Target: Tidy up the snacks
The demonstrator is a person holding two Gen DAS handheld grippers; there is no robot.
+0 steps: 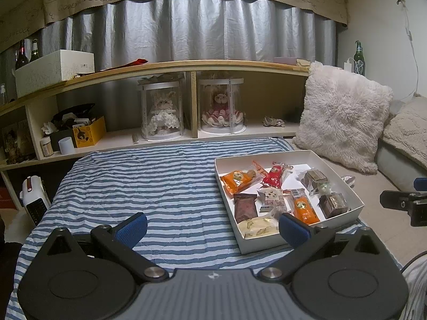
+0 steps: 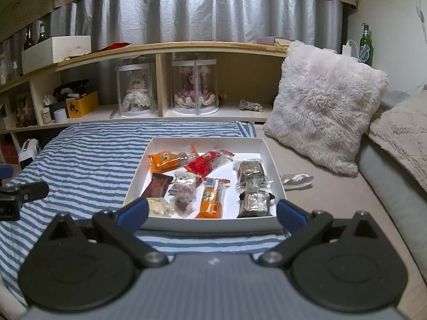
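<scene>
While both of my claws hang spread wide and empty above the bed, the snacks sit in a shallow white box point(image 2: 269, 157) on the striped blanket point(image 1: 138, 176). My left claw point(image 1: 213, 225) hovers over the blanket with the box just off to its right; my right claw point(image 2: 212, 212) faces the box's near wall head-on, a fingertip outside each near corner.

Inside lie small wrapped pieces, loosely scattered: an orange packet point(image 2: 166, 160) at the far left, a red packet point(image 2: 204, 163) beside it, a second orange packet point(image 2: 212, 200) near the front, a brown sachet point(image 2: 157, 185), a pale printed sachet point(image 2: 182, 182), a cream packet point(image 1: 257, 226) at the near left corner, and two dark foil-wrapped blocks point(image 2: 252, 201) stacked along the right side. One stray clear wrapper point(image 2: 296, 180) rests on the mattress just outside the box.

I judge all of these light and crinkly. The film will be slick, so I would pinch across the flat body of a packet, not its sealed fin, which could slide out. The contents look like cakes or biscuits, likely to crush, so a gentle squeeze suits. The blocks seem stiffer; gripping their opposite side faces should hold. The thin card box may flex if lifted by one wall.
</scene>
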